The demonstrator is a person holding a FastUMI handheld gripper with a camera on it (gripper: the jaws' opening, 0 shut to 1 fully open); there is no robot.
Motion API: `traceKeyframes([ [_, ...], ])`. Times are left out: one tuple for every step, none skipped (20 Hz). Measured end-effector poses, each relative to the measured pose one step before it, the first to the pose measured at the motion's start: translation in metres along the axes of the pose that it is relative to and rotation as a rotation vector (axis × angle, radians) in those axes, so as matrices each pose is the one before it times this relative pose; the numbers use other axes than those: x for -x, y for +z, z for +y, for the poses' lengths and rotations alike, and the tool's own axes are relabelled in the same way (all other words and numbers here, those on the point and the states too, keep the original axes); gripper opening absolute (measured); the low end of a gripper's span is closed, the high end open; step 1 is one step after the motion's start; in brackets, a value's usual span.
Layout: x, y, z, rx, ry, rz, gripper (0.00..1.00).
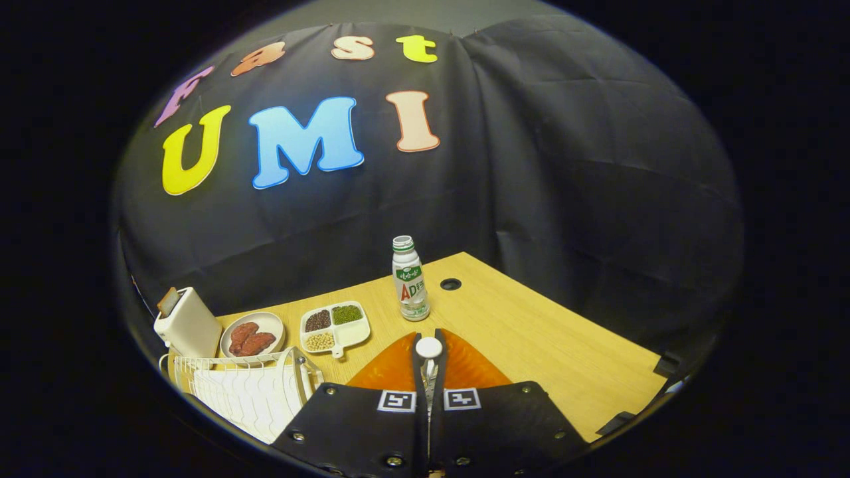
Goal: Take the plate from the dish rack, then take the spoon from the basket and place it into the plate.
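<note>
Wooden table point(531, 332): gripper point(428, 362) fingers clamp spoon point(429, 348) above orange plate point(465, 368); an early release could bounce it toward bottle point(410, 279).

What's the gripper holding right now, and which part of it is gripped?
The gripper is shut on the spoon, pinching its handle; the round white end sticks out past the fingertips, above the orange plate.

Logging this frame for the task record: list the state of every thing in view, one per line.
gripper: fingers shut on the spoon
spoon: clamped, bowl up
orange plate: flat, under the fingers
bottle: upright, capped
toaster: bread in slot
divided dish: three compartments filled
dish rack: holds nothing visible
</note>
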State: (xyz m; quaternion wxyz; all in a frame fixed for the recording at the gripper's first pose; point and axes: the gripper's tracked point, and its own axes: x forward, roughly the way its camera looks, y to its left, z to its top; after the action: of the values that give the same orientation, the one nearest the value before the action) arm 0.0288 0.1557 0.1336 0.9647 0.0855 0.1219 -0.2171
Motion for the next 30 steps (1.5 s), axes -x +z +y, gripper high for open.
traceKeyframes([
  [0.00884,0.00709,-0.00032,0.01813,0.00057,-0.01253,0.01],
  [0.01023,0.00811,0.00127,0.01770,0.00551,-0.01556,0.01],
  [0.00831,0.00646,0.00101,0.02024,0.00357,-0.01513,0.01],
  [0.00936,0.00700,0.00200,0.02131,0.00508,-0.01478,0.01],
  [0.00899,0.00747,0.00487,0.01714,0.01289,-0.01502,0.01],
  [0.00970,0.00641,0.00614,0.01788,0.01537,-0.01134,0.01],
  [0.00989,0.00498,0.00670,0.01964,0.01713,-0.01235,0.01],
  [0.01021,0.00487,0.00885,0.01827,0.02169,-0.00935,0.01],
  [0.00866,0.00373,0.01094,0.01662,0.02704,-0.00944,0.01],
  [0.01024,0.00309,0.01178,0.02027,0.02865,-0.00896,0.01],
  [0.00982,0.00288,0.01207,0.02063,0.03276,-0.00909,0.01],
  [0.00960,0.00218,0.01438,0.02046,0.03625,-0.00495,0.01],
  [0.00775,0.00171,0.01706,0.01578,0.03929,-0.00524,0.01],
  [0.00868,0.00031,0.01944,0.01173,0.04254,-0.00253,0.01],
  [0.00865,-0.00188,0.01958,0.00743,0.04351,-0.00039,0.01],
  [0.00865,-0.00204,0.01950,0.00601,0.04297,0.00162,0.01],
  [0.00655,-0.00374,0.01823,0.00634,0.04193,0.00324,0.01],
  [0.00608,-0.00324,0.01882,0.00722,0.03928,0.00445,0.01],
  [0.00801,-0.00362,0.01972,0.00852,0.03922,0.00614,0.01],
  [0.00586,-0.00400,0.01908,0.00684,0.03729,0.00713,0.01],
  [0.00464,-0.00623,0.01961,0.00458,0.03711,0.01065,0.01],
  [0.00425,-0.00547,0.01856,0.00433,0.03377,0.01054,0.01],
  [0.00228,-0.00614,0.01413,0.00702,0.02682,0.01115,0.01],
  [0.00122,-0.00595,0.01320,0.00645,0.02140,0.01318,0.01],
  [-0.00029,-0.00755,0.01305,0.00350,0.02205,0.01109,0.01],
  [-0.00116,-0.00681,0.01066,0.00345,0.01485,0.01545,0.01],
  [-0.00164,-0.00835,0.00702,0.00461,0.01063,0.01569,0.01],
  [-0.00161,-0.00713,0.00567,0.00329,0.00867,0.01136,0.01],
  [-0.00250,-0.00904,0.00722,0.00366,0.01187,0.01538,0.01],
  [-0.00333,-0.00851,0.00572,0.00819,0.01015,0.01687,0.01],
])
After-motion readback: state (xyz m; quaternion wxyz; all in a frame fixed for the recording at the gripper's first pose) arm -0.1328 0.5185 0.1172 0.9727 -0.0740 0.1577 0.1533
